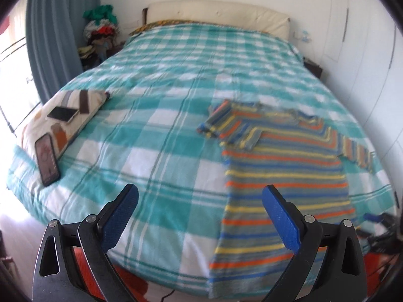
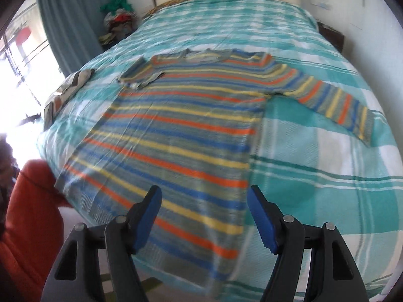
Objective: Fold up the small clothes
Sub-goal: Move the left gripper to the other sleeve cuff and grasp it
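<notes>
We are looking at a striped sweater (image 2: 181, 125) lying flat on the bed (image 1: 163, 130), its hem hanging over the near edge; one sleeve (image 2: 141, 75) is lying folded in across the chest by the collar, while the other sleeve (image 2: 335, 105) is stretching out straight, away from the body, on the checked teal and white blanket (image 2: 314, 163); beyond the sweater's collar the blanket is running up to a cream headboard (image 1: 219, 15); well apart from the sweater, on its folded-sleeve side, a patterned pillow (image 1: 83, 110) is resting near the bed's edge, with a phone (image 1: 62, 114) lying on it and a second phone (image 1: 47, 160) lying just beside it on the blanket; further off on that side a heap of clothes (image 1: 102, 29) is sitting by a blue curtain (image 1: 63, 25); we are holding the left claw (image 1: 200, 216) wide open above the bed's near edge, beside the sweater's hem, gripping nothing; we are holding the right claw (image 2: 205, 220) open over the sweater's lower part, nothing between its blue pads.
</notes>
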Tool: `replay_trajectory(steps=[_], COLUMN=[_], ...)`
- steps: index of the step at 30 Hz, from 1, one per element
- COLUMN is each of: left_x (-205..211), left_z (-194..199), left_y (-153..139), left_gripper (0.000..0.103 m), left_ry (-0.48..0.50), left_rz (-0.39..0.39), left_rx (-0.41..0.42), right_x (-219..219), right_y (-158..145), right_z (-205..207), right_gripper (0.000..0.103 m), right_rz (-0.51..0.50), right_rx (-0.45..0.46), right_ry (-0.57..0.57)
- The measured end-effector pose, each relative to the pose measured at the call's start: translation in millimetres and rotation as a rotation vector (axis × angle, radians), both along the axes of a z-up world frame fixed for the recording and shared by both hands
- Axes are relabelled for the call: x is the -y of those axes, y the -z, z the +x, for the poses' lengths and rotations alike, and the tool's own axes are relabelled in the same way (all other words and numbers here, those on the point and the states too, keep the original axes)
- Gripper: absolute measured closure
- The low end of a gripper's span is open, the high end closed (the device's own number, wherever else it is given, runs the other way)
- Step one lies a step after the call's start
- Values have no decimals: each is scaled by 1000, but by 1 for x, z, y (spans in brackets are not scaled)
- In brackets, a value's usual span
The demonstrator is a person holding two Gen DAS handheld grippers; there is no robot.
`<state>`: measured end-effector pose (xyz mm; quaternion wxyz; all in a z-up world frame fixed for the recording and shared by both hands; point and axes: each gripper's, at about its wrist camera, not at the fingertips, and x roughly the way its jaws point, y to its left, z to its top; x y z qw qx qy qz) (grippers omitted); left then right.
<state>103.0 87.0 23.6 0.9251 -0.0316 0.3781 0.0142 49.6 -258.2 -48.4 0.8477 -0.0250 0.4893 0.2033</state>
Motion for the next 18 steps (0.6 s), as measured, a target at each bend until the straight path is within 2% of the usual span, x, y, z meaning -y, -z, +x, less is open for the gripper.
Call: replay_trajectory(steps=[2, 4, 8, 9, 11, 13, 15, 18], left_x=[15, 32, 65, 74, 92, 105, 110, 109], left_z=[25, 58, 130, 145, 167, 183, 199, 214], left_y=[-14, -14, 21, 34, 64, 95, 125, 159], left_gripper=[3, 3, 4, 4, 6, 15, 31, 34], left_ry=[88, 190, 358, 400, 457, 505, 549, 578], left_rz=[-30, -54, -21, 4, 112, 231, 283, 322], left_rx=[26, 7, -87, -109, -134, -165, -236, -303], right_x=[-17, -25, -27, -26, -23, -22, -22, -22], right_y=[17, 29, 43, 44, 47, 48, 50, 52], right_z=[-4, -8, -12, -11, -10, -10, -11, -11], right_gripper=[33, 33, 33, 33, 33, 33, 33, 32], right_rz=[-30, -63, -108, -106, -97, -95, -96, -95], right_rx=[-27, -43, -51, -56, -66, -71, -75, -80], right_ry=[-43, -63, -50, -41, -29, -23, -19, -13])
